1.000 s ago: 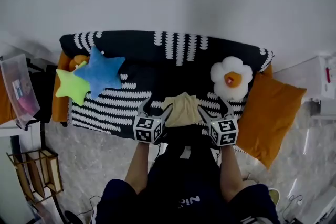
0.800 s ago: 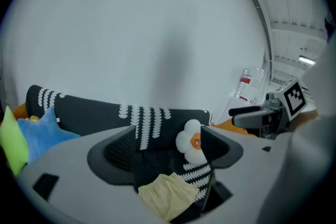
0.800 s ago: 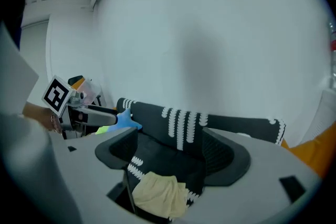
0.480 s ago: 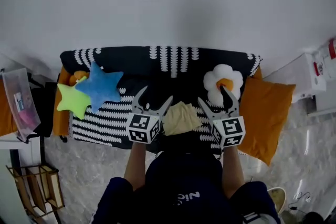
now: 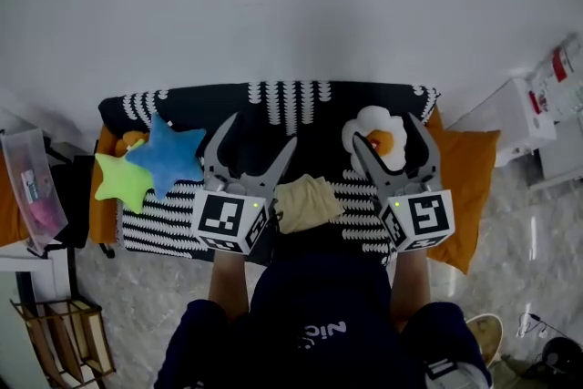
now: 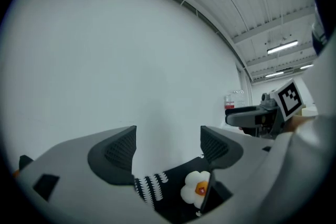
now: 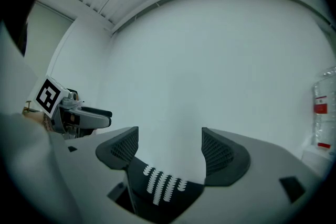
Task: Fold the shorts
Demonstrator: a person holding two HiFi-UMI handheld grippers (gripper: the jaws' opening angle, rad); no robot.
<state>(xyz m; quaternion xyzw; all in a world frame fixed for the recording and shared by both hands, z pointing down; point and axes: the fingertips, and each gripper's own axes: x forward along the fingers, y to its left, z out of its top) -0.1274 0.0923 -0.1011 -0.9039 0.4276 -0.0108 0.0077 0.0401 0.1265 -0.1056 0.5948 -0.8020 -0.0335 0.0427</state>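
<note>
The pale yellow shorts [image 5: 308,201] lie folded into a small bundle at the near edge of the black-and-white patterned sofa cover [image 5: 291,118]. My left gripper [image 5: 252,139] is raised above the sofa to the left of the shorts, jaws open and empty. My right gripper [image 5: 390,139] is raised to their right, also open and empty. In the left gripper view the left gripper [image 6: 167,149] points at the white wall, with the cover [image 6: 173,186] low in frame. The right gripper [image 7: 169,149] likewise faces the wall over the cover [image 7: 163,186] in the right gripper view.
A blue star cushion [image 5: 168,152] and a green one [image 5: 120,179] lie at the sofa's left. A white flower cushion [image 5: 378,137] with an orange centre sits at the right, an orange pillow [image 5: 466,187] beyond it. A wooden rack [image 5: 59,337] stands on the floor at the left.
Both grippers have risen from beside the shorts up toward the camera and now look larger. The shorts stay on the sofa, let go. The head view has shifted slightly.
</note>
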